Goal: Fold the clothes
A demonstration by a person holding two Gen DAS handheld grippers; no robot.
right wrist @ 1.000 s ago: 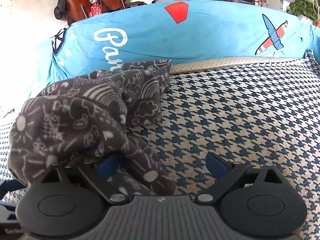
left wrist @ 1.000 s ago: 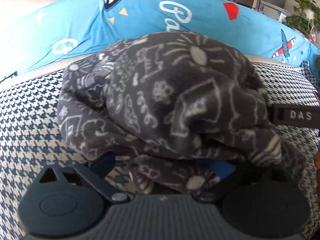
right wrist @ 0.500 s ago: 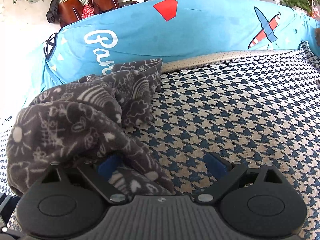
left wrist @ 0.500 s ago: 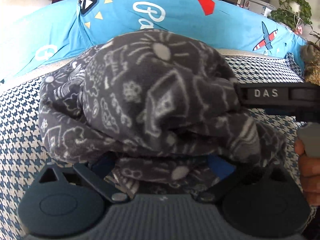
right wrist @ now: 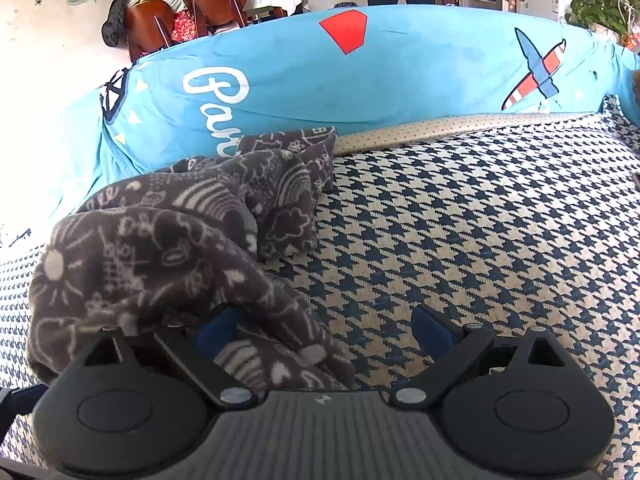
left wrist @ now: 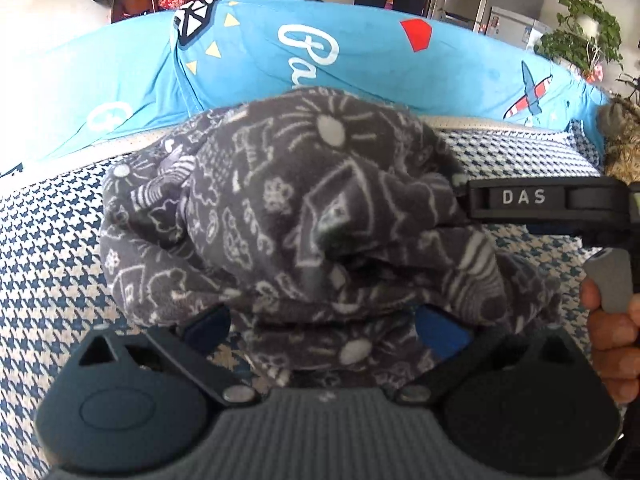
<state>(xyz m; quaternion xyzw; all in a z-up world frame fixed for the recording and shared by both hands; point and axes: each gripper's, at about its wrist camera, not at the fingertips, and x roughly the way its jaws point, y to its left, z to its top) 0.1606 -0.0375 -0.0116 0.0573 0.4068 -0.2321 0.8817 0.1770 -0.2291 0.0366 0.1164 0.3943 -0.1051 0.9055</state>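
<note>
A grey fleece garment with white doodle print lies bunched in a heap on the houndstooth cover. My left gripper is open, its blue pads wide apart, and the heap's near edge sags between them. The right gripper's black finger, marked DAS, touches the heap's right side. In the right wrist view the garment fills the left half. My right gripper is open, and a fold of cloth drapes over its left pad.
A long blue printed cushion runs along the back of the houndstooth cover. A person's hand holds the right gripper's handle. Wooden chairs, a potted plant and a standing person are behind the cushion.
The right gripper's finger slid left in the left wrist view until it met the heap's side, then stayed. The heap sits slightly lower in the left view. Both grippers stayed open.
</note>
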